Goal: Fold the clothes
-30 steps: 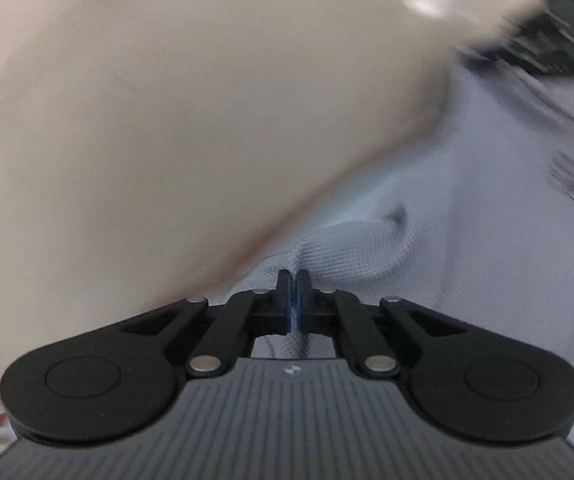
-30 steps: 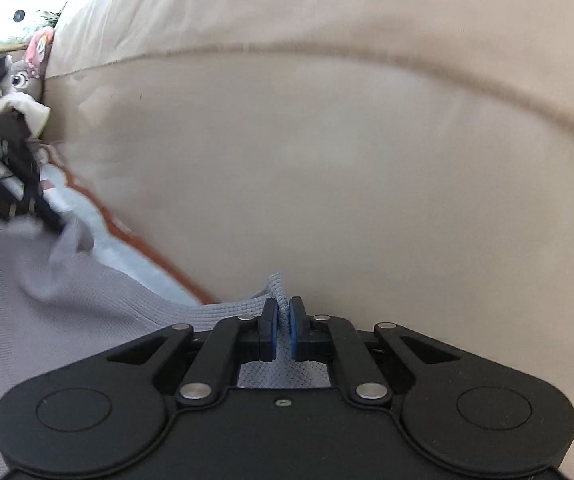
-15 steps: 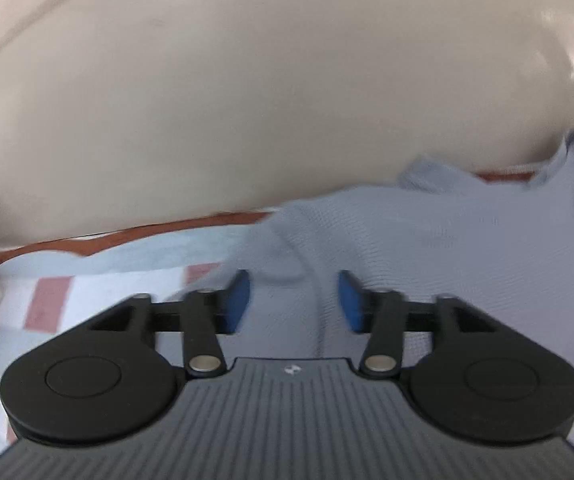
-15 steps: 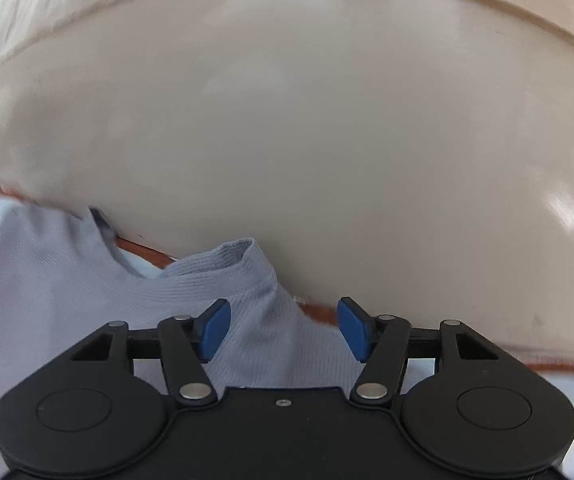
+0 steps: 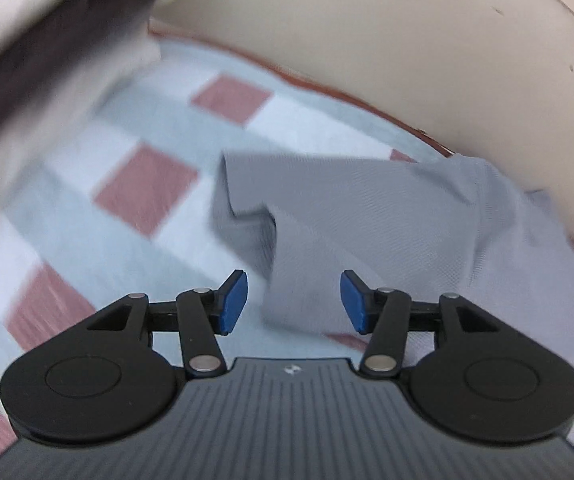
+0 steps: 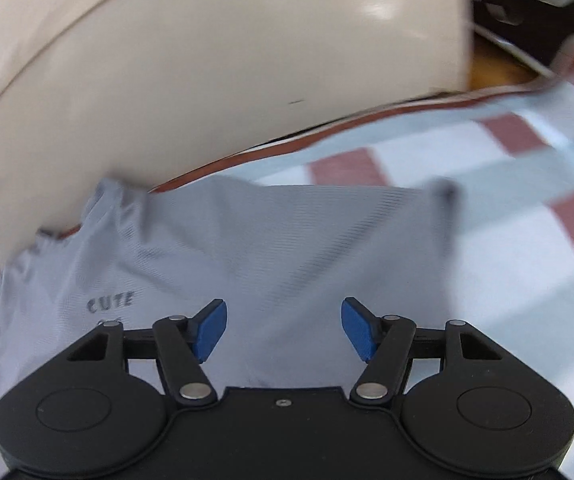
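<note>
Both grippers let go since earlier frame, jaws just been opening, grey shirt [image 5: 367, 216] flat on checked sheet [image 5: 87, 240] below left gripper [image 5: 294, 306] & right gripper [image 6: 284, 328], nothing pinched, "CUTE" print [image 6: 110, 303] in right view only, dark blurred bundle [image 5: 47, 48] in left view only.

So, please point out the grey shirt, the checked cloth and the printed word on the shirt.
grey shirt [image 6: 287, 240]: right wrist view, middle of fabric.
checked cloth [image 5: 147, 184]: left wrist view, a red square.
printed word [image 6: 111, 303]: right wrist view, its letters.
</note>
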`<action>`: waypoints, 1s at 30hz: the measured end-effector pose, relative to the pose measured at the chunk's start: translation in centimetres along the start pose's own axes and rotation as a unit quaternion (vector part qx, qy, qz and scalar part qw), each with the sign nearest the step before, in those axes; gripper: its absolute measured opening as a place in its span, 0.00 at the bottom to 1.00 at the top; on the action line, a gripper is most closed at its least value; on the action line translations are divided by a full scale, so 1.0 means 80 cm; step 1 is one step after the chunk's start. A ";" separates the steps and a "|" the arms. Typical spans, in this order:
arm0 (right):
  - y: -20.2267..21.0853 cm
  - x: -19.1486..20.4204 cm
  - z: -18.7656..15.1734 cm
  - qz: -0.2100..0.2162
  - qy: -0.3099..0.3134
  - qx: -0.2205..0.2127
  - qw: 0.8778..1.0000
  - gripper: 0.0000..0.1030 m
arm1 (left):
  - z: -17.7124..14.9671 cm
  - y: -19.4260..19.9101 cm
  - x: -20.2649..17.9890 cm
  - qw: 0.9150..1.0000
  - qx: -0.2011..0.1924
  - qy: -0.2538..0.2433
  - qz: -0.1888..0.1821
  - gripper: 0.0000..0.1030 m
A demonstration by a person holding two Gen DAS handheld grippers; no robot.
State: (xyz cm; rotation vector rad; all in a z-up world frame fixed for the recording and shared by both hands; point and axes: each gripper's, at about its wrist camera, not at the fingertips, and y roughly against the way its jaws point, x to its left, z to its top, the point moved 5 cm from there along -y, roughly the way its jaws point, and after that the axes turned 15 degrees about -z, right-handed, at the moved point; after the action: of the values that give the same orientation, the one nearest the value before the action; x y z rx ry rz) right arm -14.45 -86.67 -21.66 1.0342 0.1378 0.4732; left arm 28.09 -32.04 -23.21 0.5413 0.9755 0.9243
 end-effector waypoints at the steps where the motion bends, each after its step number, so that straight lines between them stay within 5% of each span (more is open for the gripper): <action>1: 0.002 -0.016 -0.003 -0.009 -0.026 0.007 1.000 0.67 | -0.003 -0.005 0.002 1.000 0.001 0.010 -0.009 0.51; 4: 0.001 -0.060 -0.013 -0.021 -0.101 0.031 0.994 0.67 | -0.009 -0.018 0.006 0.999 -0.003 0.028 -0.026 0.62; 7: -0.015 -0.093 -0.029 -0.001 -0.174 0.067 0.982 0.67 | -0.009 -0.024 -0.001 0.999 -0.037 -0.001 -0.008 0.62; 8: -0.021 -0.097 -0.031 0.011 -0.187 0.065 0.980 0.67 | -0.009 -0.026 -0.004 0.999 -0.048 -0.010 -0.002 0.52; 9: -0.026 -0.099 -0.033 0.024 -0.198 0.060 0.978 0.70 | -0.009 -0.030 -0.009 0.998 -0.052 -0.033 0.010 0.23; 10: -0.030 -0.095 -0.030 0.039 -0.188 0.039 0.981 0.70 | -0.009 -0.035 -0.016 0.996 -0.051 -0.064 0.025 0.08; 11: -0.035 -0.080 -0.025 0.045 -0.147 0.015 0.988 0.70 | -0.008 -0.038 -0.022 0.994 -0.054 -0.087 0.036 0.08; 12: -0.041 -0.064 -0.019 0.048 -0.102 -0.009 0.994 0.50 | -0.006 -0.035 -0.025 0.991 -0.065 -0.104 0.053 0.08; 13: -0.042 -0.050 -0.019 0.039 -0.044 -0.035 0.998 0.04 | -0.002 -0.029 -0.026 0.987 -0.081 -0.118 0.073 0.08; 14: -0.038 -0.042 -0.020 0.011 0.006 -0.060 0.998 0.01 | 0.001 -0.022 -0.028 0.982 -0.096 -0.133 0.094 0.08; 16: -0.024 -0.042 -0.018 -0.003 0.032 -0.107 0.994 0.00 | 0.015 -0.015 -0.013 0.981 -0.109 -0.124 0.106 0.08; 18: -0.025 -0.043 -0.016 -0.014 0.045 -0.107 0.993 0.00 | 0.020 -0.019 0.002 0.984 -0.100 -0.102 0.107 0.09; 21: -0.041 -0.031 -0.024 -0.068 0.131 -0.107 0.983 0.02 | 0.018 -0.018 -0.003 0.971 -0.090 -0.155 0.159 0.17; 23: -0.033 -0.029 -0.029 -0.091 0.163 -0.117 0.975 0.14 | 0.019 -0.006 -0.006 0.961 -0.085 -0.179 0.191 0.26; 24: -0.028 -0.030 -0.029 -0.103 0.172 -0.118 0.973 0.28 | 0.021 0.005 -0.004 0.962 -0.084 -0.176 0.191 0.35; 26: -0.015 -0.035 -0.026 -0.095 0.158 -0.096 0.978 0.36 | 0.020 0.037 0.000 0.973 -0.086 -0.157 0.147 0.42; 30: 0.030 -0.028 -0.037 0.062 0.159 -0.019 0.985 0.44 | -0.012 0.103 0.017 0.989 -0.059 -0.131 0.034 0.43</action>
State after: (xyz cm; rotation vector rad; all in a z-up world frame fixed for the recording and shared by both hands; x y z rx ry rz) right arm -18.18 -84.36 -21.39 0.9276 0.3478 0.7499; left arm 24.19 -26.61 -18.09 0.5823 0.6644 0.9387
